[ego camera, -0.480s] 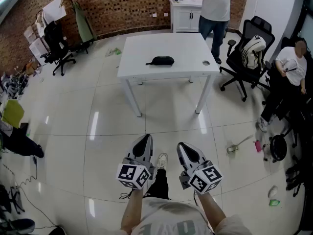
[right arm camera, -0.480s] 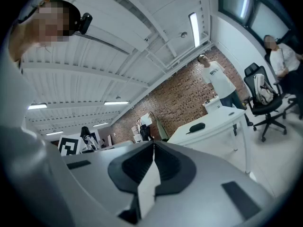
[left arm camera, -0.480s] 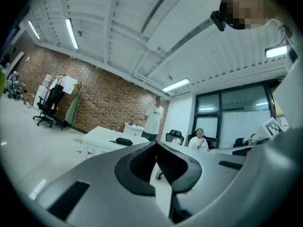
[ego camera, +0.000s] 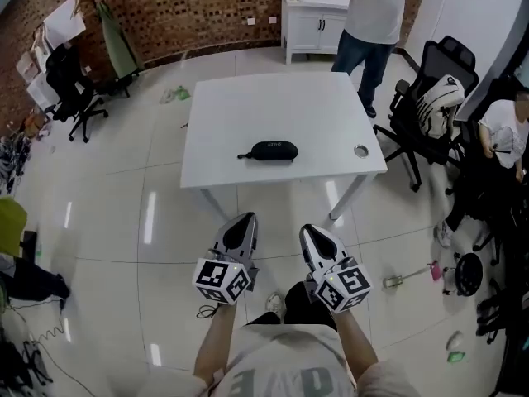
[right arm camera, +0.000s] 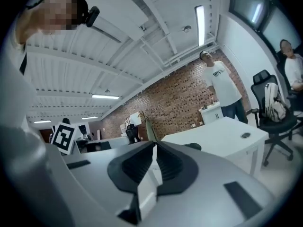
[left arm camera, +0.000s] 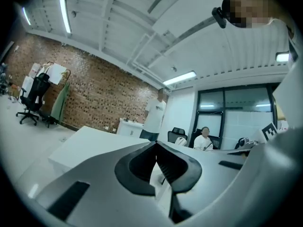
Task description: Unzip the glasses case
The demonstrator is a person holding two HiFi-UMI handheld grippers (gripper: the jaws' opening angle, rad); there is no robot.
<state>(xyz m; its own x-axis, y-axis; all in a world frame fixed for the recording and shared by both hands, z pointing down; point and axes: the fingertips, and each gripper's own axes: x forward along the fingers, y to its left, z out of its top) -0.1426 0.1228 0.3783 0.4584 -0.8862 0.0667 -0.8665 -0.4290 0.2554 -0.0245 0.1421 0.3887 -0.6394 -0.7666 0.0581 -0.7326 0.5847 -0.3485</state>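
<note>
A black zipped glasses case [ego camera: 271, 150] lies on the white table [ego camera: 248, 106], near its front edge. In the head view both grippers are held low in front of the person, short of the table and above the floor. My left gripper [ego camera: 245, 219] is shut with nothing in it, its jaws meeting tip to tip [left arm camera: 156, 144]. My right gripper [ego camera: 308, 232] is likewise shut and empty [right arm camera: 155, 144]. In the right gripper view a dark sliver of the case [right arm camera: 192, 146] shows just past the jaws, on the table [right arm camera: 222, 131].
A person [ego camera: 376, 15] stands behind the table by a white cabinet [ego camera: 312, 19]. An office chair with a backpack [ego camera: 434, 98] and a seated person [ego camera: 506, 126] are to the right. Another chair [ego camera: 70, 81] stands far left. A round grommet [ego camera: 360, 150] sits in the table's right side.
The table and case now appear larger and lower in the head view, nearer to me. Both grippers stay shut, side by side.
</note>
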